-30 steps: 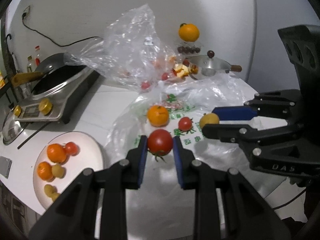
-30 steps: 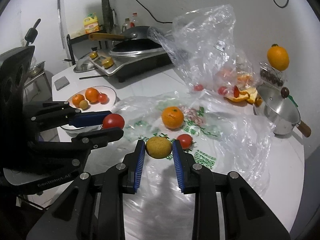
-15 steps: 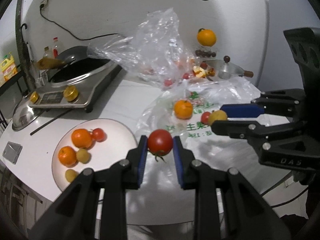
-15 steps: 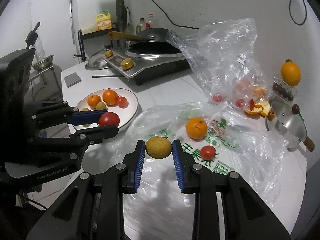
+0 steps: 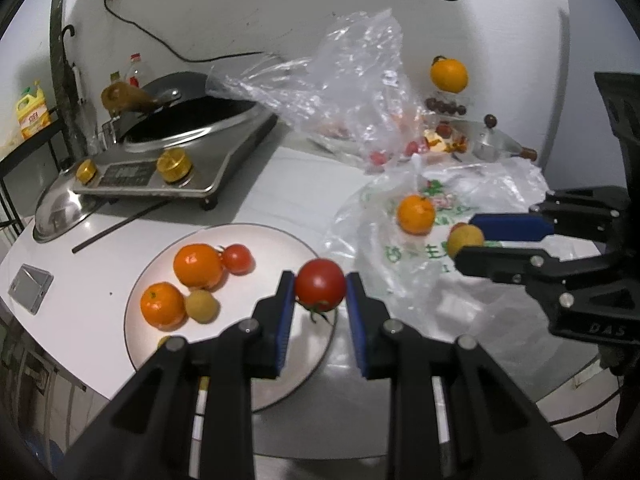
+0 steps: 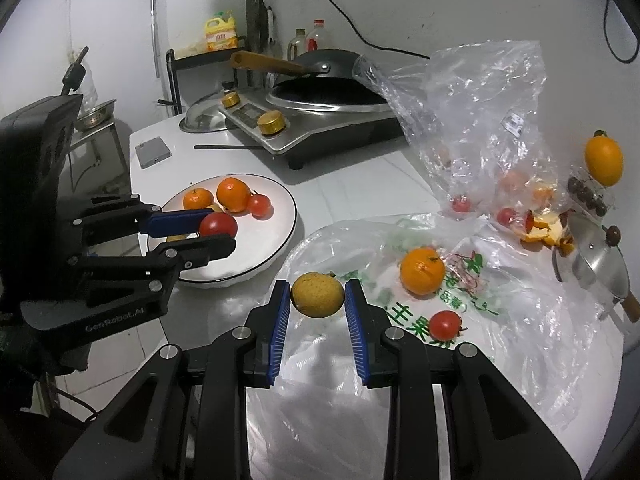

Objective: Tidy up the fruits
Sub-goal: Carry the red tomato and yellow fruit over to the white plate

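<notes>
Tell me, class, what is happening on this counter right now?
A person is sorting fruit with two handheld grippers. The left gripper holds a red tomato over the edge of a white plate that already has oranges and small fruit on it. The right gripper holds a yellowish fruit above the plastic bag, where an orange and a small tomato lie.

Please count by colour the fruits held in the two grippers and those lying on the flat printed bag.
Orange: 1, the orange on the printed bag.
Red: 2, the held tomato in the left gripper and the loose tomato on the bag.
Yellow: 1, the yellow fruit in the right gripper.
Total: 4.
</notes>
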A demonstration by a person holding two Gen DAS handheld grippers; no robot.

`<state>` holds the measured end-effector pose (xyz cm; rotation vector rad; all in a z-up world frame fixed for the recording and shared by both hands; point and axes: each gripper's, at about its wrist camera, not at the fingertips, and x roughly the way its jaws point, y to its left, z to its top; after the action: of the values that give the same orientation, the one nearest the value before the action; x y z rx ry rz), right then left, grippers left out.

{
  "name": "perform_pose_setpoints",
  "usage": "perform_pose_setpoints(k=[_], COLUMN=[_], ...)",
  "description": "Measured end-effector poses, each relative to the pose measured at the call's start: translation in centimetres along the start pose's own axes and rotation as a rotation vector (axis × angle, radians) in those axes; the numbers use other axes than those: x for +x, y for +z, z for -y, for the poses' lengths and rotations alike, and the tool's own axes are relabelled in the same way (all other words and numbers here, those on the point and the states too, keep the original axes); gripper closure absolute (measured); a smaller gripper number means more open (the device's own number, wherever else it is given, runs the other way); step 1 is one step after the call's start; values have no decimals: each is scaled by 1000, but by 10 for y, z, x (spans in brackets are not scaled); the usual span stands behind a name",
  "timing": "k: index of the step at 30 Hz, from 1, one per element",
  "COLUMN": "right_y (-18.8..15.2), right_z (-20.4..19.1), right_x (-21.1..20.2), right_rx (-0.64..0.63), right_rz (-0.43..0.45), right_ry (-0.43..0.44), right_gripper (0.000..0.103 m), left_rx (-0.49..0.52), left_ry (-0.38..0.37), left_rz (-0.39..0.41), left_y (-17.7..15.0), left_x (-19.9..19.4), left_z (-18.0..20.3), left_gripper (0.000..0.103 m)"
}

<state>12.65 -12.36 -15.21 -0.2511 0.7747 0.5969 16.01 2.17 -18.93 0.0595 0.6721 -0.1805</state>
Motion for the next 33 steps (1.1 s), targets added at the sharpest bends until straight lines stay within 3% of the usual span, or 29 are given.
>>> perform_pose_setpoints(k=[33], right_y=[0], right_z=[34], right_x=[46], right_rx=[35], right_rz=[-27], right_ry=[49], right_gripper=[73], left_rx=[-73], left_ry=[69], left_rz=[-98], left_y=[10], left_x=[85], left_z=[-27], left_gripper=[76])
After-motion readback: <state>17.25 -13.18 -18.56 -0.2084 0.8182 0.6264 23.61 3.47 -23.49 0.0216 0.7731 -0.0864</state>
